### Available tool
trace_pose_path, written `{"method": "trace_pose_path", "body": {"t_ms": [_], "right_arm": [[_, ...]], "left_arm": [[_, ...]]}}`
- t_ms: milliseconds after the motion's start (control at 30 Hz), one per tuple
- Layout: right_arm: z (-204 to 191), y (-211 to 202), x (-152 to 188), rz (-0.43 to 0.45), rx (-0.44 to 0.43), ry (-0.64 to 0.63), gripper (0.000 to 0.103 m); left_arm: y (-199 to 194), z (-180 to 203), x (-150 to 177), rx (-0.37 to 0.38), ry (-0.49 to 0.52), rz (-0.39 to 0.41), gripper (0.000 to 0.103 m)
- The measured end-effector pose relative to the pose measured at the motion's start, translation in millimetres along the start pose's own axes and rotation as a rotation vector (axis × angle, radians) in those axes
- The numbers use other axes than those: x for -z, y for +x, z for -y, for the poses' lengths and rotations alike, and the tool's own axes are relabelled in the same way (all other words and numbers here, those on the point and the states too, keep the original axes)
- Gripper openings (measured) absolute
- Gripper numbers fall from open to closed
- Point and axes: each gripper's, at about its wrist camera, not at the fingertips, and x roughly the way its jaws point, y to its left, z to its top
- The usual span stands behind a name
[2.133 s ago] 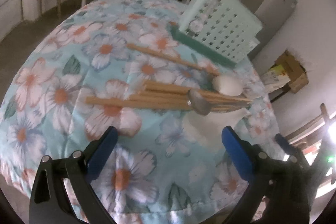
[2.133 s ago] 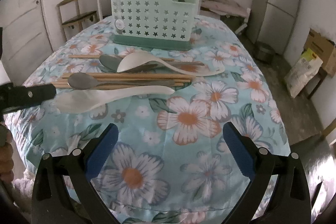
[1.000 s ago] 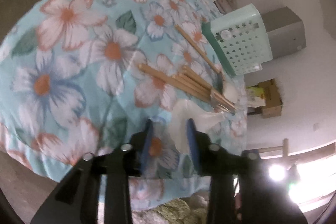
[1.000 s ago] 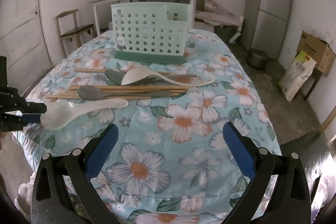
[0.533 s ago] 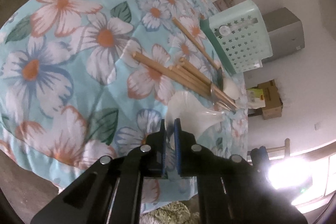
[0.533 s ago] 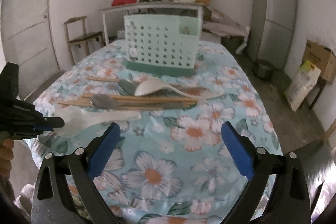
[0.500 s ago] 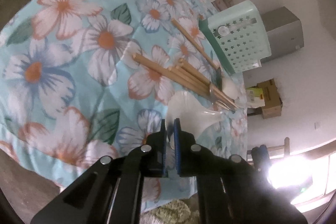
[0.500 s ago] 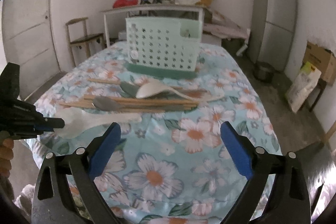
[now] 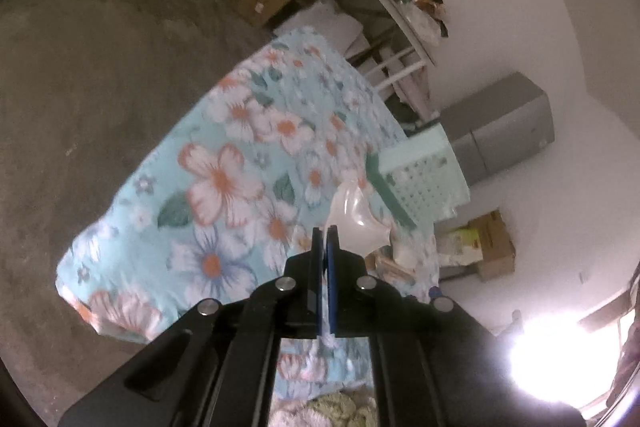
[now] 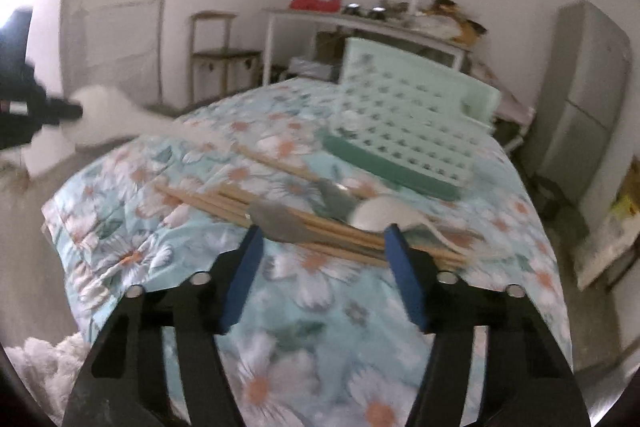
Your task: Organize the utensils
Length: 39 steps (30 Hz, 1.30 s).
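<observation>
Our left gripper (image 9: 325, 231) is clenched on the edge of a translucent white plastic spoon (image 9: 354, 215), held in the air above the floral blue tablecloth (image 9: 224, 187). Our right gripper (image 10: 322, 239) is closing with nothing yet between its jaws, aimed at the grey metal spoon (image 10: 280, 223) lying on the wooden chopsticks (image 10: 224, 203). The thin pinch could let the white spoon swivel or slip before it reaches the mint star-holed plastic caddy (image 10: 404, 131); closing on the pile may scatter chopsticks.
</observation>
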Motion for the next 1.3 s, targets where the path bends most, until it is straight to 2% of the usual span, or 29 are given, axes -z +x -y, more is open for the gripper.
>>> {"method": "trace_pose_path", "body": {"t_ms": [167,333,667,800,867,1033,1300], "right_arm": [[-28.5,28.7,-7.6,-0.041,0.034,-0.132,0.030],[-41.5,44.3,-4.1,-0.079,0.046,-0.198,0.018],[-50.7,48.3,-2.1,-0.074,0.080,-0.266,0.017],[-55.5,42.0,-4.6,-0.062,0.062,-0.277,0.017],[-57.6,30.0,-6.3,-0.032,0.050,-0.283,0.025],[-62.0,12.4,0.9,-0.033,0.007,-0.293,0.026],[-63.6,41.6,6.9,-0.095,0.087,-0.319,0.024]], "left_arm": [[15.0,0.9,-4.7,0.012,0.006,0.018,0.001],[24.9,-1.2,-9.3,0.014,0.016,0.013,0.001],[37.5,-4.1,-15.8,0.001,0.009,0.027,0.001],[40.6,-5.3,-16.2,-0.006,0.005,0.025,0.001],[40.8,-6.8,-16.5,-0.013,0.002,0.027,0.001],[43.5,-7.0,-16.5,-0.023,-0.002,0.025,0.001],[45.4,-5.6,-15.6,-0.028,0.001,0.024,0.001]]}}
